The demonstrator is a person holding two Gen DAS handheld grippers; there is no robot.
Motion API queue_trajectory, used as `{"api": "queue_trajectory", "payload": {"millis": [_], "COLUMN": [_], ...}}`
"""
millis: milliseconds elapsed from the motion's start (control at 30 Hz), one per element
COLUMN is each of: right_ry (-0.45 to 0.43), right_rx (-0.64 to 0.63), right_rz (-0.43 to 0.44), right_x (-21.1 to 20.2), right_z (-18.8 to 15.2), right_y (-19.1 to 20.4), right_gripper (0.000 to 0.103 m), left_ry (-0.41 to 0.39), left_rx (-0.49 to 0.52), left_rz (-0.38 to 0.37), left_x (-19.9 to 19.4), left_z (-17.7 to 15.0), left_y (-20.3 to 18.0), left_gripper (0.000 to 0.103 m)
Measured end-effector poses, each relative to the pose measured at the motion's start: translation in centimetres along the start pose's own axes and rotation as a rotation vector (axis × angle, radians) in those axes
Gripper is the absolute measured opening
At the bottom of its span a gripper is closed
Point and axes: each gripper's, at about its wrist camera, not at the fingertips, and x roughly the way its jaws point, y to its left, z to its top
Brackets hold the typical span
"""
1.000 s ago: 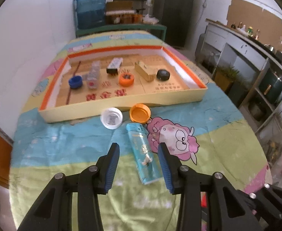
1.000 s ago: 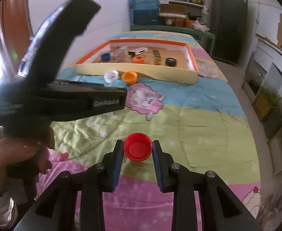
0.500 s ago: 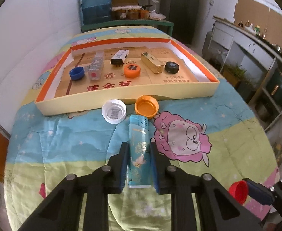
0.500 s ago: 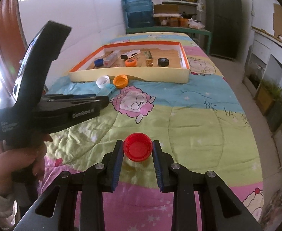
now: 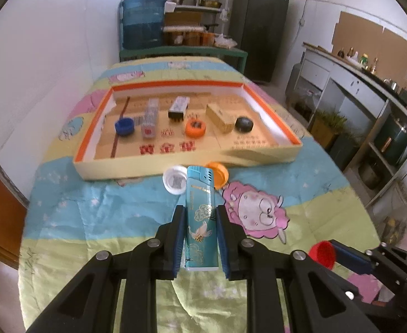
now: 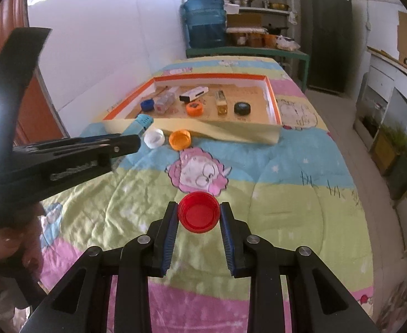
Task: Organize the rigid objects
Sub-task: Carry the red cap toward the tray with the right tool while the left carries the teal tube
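My left gripper (image 5: 200, 216) is shut on a teal lighter (image 5: 200, 211), held above the quilt with its head pointing at the tray. The lighter's head (image 6: 142, 122) also shows in the right wrist view. My right gripper (image 6: 199, 213) is shut on a red bottle cap (image 6: 199, 215), seen too at the lower right of the left wrist view as the red cap (image 5: 322, 254). The orange-rimmed cardboard tray (image 5: 181, 163) lies ahead. It holds a blue cap (image 5: 124, 126), a clear case (image 5: 150, 120), a black-and-white box (image 5: 179, 108), an orange cap (image 5: 195, 128), a gold box (image 5: 219, 118) and a black cap (image 5: 244, 124).
A white cap (image 5: 174, 179) and an orange cap (image 5: 219, 173) lie on the quilt just in front of the tray's near wall. A white wall runs along the left. A water jug (image 5: 143, 22) and shelves stand behind the table. Cabinets line the right side.
My left gripper closed on the lighter and raised it off the quilt toward the tray. My right gripper, still holding the red cap, moved forward.
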Motion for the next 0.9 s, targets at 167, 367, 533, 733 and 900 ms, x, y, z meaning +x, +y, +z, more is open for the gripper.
{"api": "queue_trajectory", "payload": {"millis": [167, 367, 533, 733, 900], "right_ry": [-0.021, -0.042, -0.059, -0.074, -0.082], "right_rx": [-0.014, -0.032, -0.049, -0.062, -0.07], "right_rz": [0.001, 0.006, 0.008, 0.009, 0.011], "right_x": [-0.1, 0.0, 0.1, 0.6, 1.2], "right_z": [1.6, 3.4, 4.9, 7.0, 8.7], "right_y": [0.5, 1.0, 1.4, 1.6, 1.6], "right_gripper": [0.031, 0.031, 0.031, 0.031, 0.031], "left_ry": [-0.036, -0.066, -0.081, -0.091, -0.101], "left_rx": [-0.009, -0.023, -0.032, -0.041, -0.043], "left_rz": [0.0, 0.022, 0.037, 0.057, 0.07], "left_x": [-1.6, -3.0, -3.6, -3.9, -3.9], "left_z": [0.9, 1.9, 2.5, 3.5, 4.4], "left_y": [0.5, 1.4, 2.3, 3.1, 3.7], "left_gripper": [0.022, 0.022, 0.022, 0.022, 0.022]}}
